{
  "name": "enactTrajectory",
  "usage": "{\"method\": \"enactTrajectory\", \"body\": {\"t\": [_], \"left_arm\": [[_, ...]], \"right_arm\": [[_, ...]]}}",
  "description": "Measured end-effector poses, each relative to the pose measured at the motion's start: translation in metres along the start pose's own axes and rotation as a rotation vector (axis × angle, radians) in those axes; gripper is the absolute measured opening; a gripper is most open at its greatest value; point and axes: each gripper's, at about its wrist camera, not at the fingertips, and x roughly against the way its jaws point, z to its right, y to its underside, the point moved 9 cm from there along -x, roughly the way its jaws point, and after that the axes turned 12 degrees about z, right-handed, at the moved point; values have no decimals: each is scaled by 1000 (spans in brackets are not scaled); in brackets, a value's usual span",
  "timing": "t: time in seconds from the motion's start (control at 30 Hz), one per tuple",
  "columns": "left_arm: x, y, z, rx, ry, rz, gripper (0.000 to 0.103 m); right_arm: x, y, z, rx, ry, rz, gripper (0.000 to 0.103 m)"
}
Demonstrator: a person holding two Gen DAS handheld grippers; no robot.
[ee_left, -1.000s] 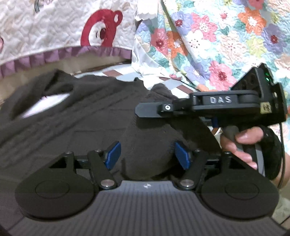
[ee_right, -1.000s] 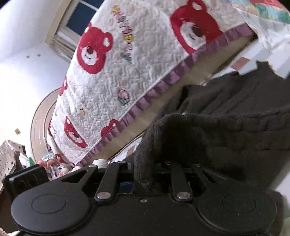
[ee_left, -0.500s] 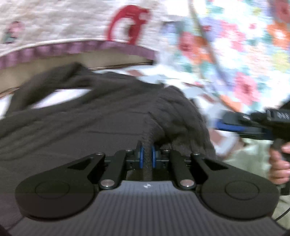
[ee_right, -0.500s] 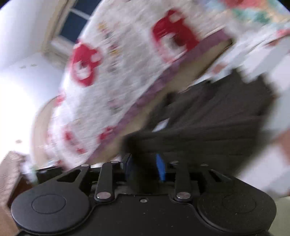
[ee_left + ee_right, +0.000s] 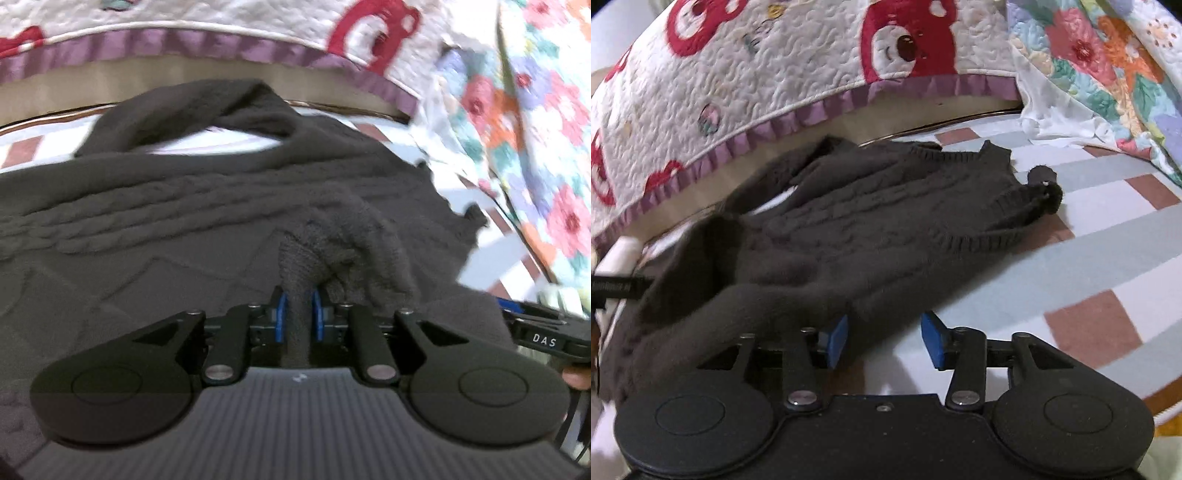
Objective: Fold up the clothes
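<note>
No containers in either view, so on to surface and room. Largest thing was the bed sheet (image 5: 1071, 236): pale checks with grey-blue bands and brown-red squares, spread flat, carrying everything else. Behind it a white quilted bear blanket (image 5: 798, 74) with red bear faces and a purple ruffled hem hung along the back edge; tan strip visible under the hem. To its right a floral quilt (image 5: 1108, 66), bunched, with a crumpled white cloth (image 5: 1056, 122) at its lower edge resting on the sheet.

Dark brown knit sweater (image 5: 886, 229), cable pattern, lay on the sheet in front of the bear blanket, mostly flat, ribbed hem toward the right of the right-wrist view, one piece curled into a small roll at its far right corner. Near side heaped up into a fold.

Left gripper (image 5: 298, 314): blue pads narrow, pinching a raised ridge of the sweater (image 5: 221, 221); jaws had just eased out a little, fabric pressed between them. Frame blurred.

Right gripper (image 5: 884, 338): jaws had just been opening, stood moderately wide. Sweater edge sat in the gap and lay against the left pad; right pad was clear of it, over bare sheet. No grip.

Right gripper body marked DAS showed at the right edge of the left-wrist view, fingertip of a hand (image 5: 576, 378) beneath it.
</note>
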Motion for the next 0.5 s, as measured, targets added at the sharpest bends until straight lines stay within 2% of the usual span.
{"method": "enactTrajectory", "body": {"t": [0.03, 0.1, 0.17, 0.23, 0.3, 0.37, 0.5], "left_arm": [[7, -5, -2, 27, 4, 20, 32], [20, -14, -5, 74, 17, 55, 41], [32, -19, -4, 105, 51, 74, 44], [37, -15, 1, 137, 100, 65, 60], [34, -4, 6, 156, 131, 2, 62], [26, 10, 8, 151, 116, -71, 67], [20, 29, 1, 114, -8, -127, 71]], "right_arm": [[-2, -2, 1, -20, 1, 7, 53], [-8, -2, 3, -78, 4, -3, 54], [-13, 5, 2, -143, -7, -34, 54], [-18, 14, -7, -192, -39, -70, 54], [-20, 23, -25, -158, -71, -94, 54], [-22, 32, -41, -103, -78, -119, 54], [-18, 44, -63, -24, -72, -147, 54]]}}
